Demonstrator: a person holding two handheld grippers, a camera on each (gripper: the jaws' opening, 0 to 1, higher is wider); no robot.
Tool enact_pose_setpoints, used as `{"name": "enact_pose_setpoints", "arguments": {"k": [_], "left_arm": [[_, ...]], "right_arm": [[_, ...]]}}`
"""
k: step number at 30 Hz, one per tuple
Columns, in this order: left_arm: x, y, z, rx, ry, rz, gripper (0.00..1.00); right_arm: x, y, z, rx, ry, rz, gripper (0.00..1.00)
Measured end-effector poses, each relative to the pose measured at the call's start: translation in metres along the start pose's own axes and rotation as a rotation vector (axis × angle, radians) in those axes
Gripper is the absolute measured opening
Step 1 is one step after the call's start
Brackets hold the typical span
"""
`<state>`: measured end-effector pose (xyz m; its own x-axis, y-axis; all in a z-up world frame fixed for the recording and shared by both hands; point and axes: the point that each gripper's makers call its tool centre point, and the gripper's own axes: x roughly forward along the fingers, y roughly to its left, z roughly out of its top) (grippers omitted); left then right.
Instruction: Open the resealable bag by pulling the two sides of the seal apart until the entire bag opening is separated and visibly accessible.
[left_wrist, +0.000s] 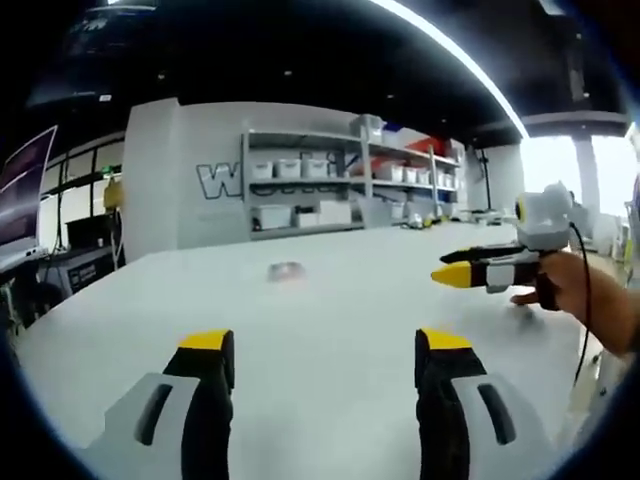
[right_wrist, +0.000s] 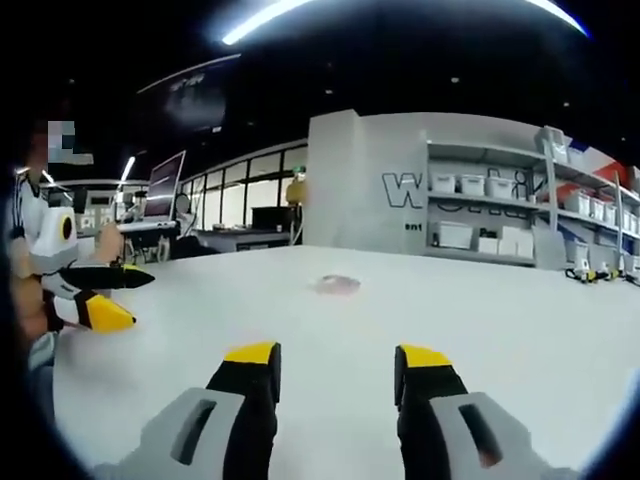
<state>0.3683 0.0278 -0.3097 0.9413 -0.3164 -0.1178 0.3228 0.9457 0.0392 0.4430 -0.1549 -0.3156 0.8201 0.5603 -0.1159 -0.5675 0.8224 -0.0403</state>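
Shelving with white bins lines the far wall behind my pale grey table (left_wrist: 330, 330). Out on its middle lies the resealable bag (left_wrist: 285, 271), small, flat and pinkish, too blurred to judge its seal. My left view catches my hand (left_wrist: 585, 290) holding the right hand-held gripper (left_wrist: 447, 274) over the table's right side; the right view has monitors at far left. My left hand-held gripper (left_wrist: 325, 355) is spread wide and empty; the right one (right_wrist: 335, 362) is parted too, touching nothing.

Bright, even overhead strip light (left_wrist: 455, 55), window glare, soft blur, strong fisheye bending at edges.
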Motion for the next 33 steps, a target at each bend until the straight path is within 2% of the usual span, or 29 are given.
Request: {"name": "enact_pose_setpoints", "arguments": {"k": [2,17,24,33], "left_arm": [[0.000,-0.002,-0.002,-0.010,0.005,-0.012,0.65],[0.000,0.000,0.000,-0.017,0.004,-0.001,0.69],[0.000,0.000,0.000,-0.023,0.005,0.000,0.71],[0.000,0.000,0.000,-0.024,0.004,-0.001,0.71]], "right_arm": [[0.003,0.003,0.001,-0.011,0.008,0.020,0.35],[0.023,0.004,-0.001,-0.046,0.038,0.060,0.34],[0.039,0.003,0.007,-0.083,0.036,0.089,0.33],[0.045,0.011,-0.006,-0.051,0.068,0.118,0.32]]}}
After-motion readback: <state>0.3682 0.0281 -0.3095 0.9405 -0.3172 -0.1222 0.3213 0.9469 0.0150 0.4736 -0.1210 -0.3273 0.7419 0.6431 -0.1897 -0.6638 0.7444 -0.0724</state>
